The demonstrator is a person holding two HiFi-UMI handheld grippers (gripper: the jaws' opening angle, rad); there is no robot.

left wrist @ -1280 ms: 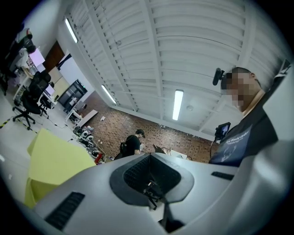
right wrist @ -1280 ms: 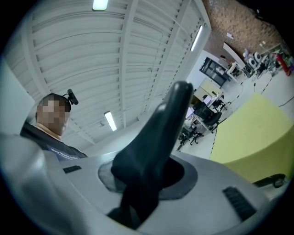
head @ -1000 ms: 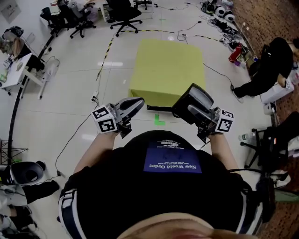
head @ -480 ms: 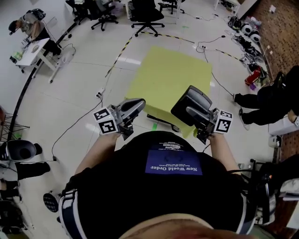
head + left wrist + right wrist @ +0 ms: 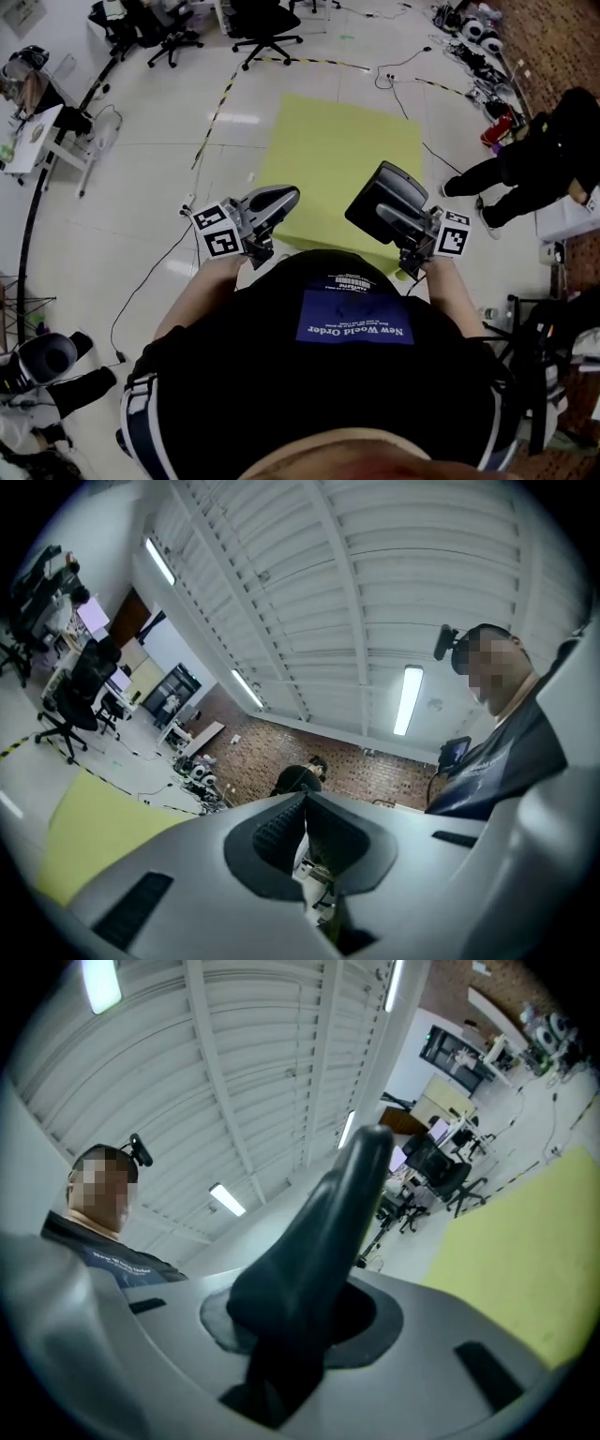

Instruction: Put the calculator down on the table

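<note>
The calculator [image 5: 386,194] is not yet on the table [image 5: 333,150]. It is held in the air by the right gripper [image 5: 382,217], whose 2 jaws are closed narrowly on its near end; in the right gripper view the dark body is seen standing up, tilted, between them. In the head view it is seen over the table's near right corner, with the yellow top well below it; no contact with the top is shown. The left gripper [image 5: 284,196] is carried beside it, over the near edge toward the left corner; its 2 jaws are pressed together with nothing between them.

The step in hand is judged to be the carry to the table, with the lowering to follow. The calculator would best be brought in from the near edge toward the middle of the bare top, since part of it could be left hanging over if it were set down at the corner. The gripper should be tipped so that the calculator's back is laid flat, and the jaws parted only once the back is borne by the top. A release from height is to be avoided, as a hard case could bounce or slide. The left gripper is not needed and is best kept clear of the landing spot.
</note>
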